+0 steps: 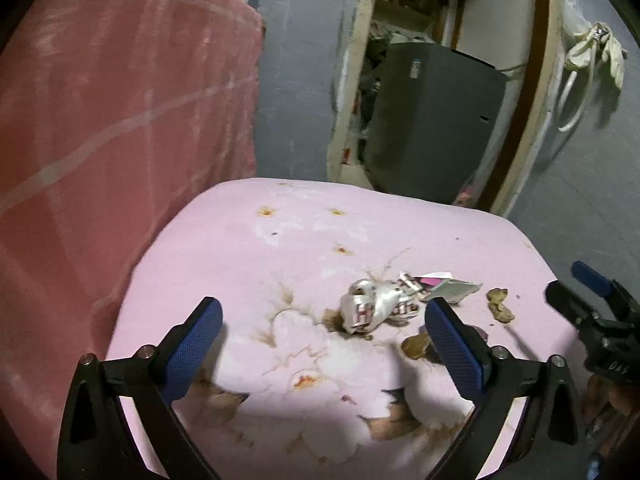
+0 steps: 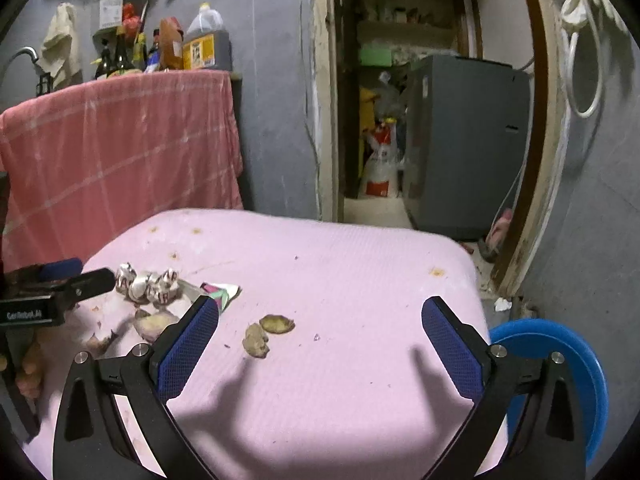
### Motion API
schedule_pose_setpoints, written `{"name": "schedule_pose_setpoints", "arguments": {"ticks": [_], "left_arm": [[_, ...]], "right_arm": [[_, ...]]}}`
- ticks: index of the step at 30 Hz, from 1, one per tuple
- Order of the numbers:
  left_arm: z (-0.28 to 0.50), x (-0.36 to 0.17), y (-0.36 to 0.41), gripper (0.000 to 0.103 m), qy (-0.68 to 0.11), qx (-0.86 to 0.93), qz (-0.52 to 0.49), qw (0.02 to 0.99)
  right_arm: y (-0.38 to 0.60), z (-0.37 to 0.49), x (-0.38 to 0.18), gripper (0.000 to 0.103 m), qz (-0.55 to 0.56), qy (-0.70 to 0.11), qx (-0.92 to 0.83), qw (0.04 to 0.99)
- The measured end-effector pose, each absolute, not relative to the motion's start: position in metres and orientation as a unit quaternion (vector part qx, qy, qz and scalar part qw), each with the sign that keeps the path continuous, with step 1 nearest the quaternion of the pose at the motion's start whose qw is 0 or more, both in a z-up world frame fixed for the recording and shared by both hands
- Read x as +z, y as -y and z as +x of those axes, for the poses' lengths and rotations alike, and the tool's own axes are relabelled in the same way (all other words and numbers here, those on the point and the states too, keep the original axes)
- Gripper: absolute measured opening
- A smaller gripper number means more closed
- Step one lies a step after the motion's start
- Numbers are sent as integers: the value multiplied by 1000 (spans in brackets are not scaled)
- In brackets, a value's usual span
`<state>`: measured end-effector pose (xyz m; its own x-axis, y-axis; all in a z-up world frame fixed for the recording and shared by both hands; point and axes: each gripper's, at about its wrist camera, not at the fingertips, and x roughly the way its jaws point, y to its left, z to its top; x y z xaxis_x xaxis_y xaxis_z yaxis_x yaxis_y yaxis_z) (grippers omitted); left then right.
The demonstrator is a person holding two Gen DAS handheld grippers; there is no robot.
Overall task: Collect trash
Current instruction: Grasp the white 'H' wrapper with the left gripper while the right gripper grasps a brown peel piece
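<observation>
**Hovering over the scraps, both pairs of jaws spread wide**

Looking down at the pink floral cloth (image 1: 280, 240) that covers the table, I see the trash lying in a loose cluster towards one side. A crumpled white wrapper (image 1: 376, 308) with red print sits in the middle of it, a torn paper packet (image 1: 452, 290) with a pink patch touches it on the far side, and a few brown peel scraps (image 1: 500, 304) lie just beside those. From the right camera two of those scraps (image 2: 266, 334) sit apart from the rest, out on bare cloth.

The left gripper (image 1: 324, 340) hangs above the cloth with its blue pads apart and nothing between them; the wrapper lies just ahead, nearer the right-hand pad. The right gripper (image 2: 320, 340) is likewise released and empty, with the two scraps just ahead of its left pad. A blue bin (image 2: 560, 360) shows below the table edge on the right, which I'd guess is where it all goes.

By my reckoning, everything here is feather-light. The wrapper looks thin and springy, so it should crush without harm; pinching it across its bunched middle ought to hold better than a loose flap. The packet is flat and may slide on the cloth, so its raised torn edge seems the place to nip. The peels look soft and small, likely to slip or smear, and want a low, gentle pinch.
</observation>
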<state>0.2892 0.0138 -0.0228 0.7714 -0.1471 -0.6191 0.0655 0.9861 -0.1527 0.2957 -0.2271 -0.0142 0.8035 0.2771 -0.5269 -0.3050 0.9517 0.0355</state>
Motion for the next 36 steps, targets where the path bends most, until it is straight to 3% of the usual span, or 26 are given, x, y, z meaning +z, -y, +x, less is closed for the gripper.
{"name": "schedule_pose_setpoints", "arguments": {"ticks": [2, 5, 7, 11, 14, 18, 22, 26, 36], "left_arm": [[294, -25, -11, 87, -340, -66, -60, 936], [302, -30, -10, 70, -360, -79, -65, 927], [306, -33, -10, 61, -368, -87, -71, 923], [305, -34, -11, 59, -367, -101, -84, 921], [304, -33, -11, 55, -365, -110, -89, 920], [307, -35, -9, 40, -373, -118, -90, 916], [309, -38, -7, 27, -380, -129, -93, 911], [308, -38, -8, 26, -379, -132, -98, 911], [307, -39, -17, 25, -377, -139, -126, 907]], "right_arm": [[224, 296, -15, 94, -32, -276, 161, 947], [216, 298, -20, 70, -49, -294, 181, 937], [210, 300, -25, 66, -61, -310, 199, 928], [202, 303, -33, 63, -73, -337, 220, 912], [199, 306, -40, 52, -73, -359, 229, 902], [201, 309, -42, 49, -57, -375, 233, 895], [206, 316, -45, 35, -33, -393, 242, 887], [206, 316, -45, 17, -28, -396, 252, 882], [202, 317, -45, 16, -34, -388, 259, 884]]}}
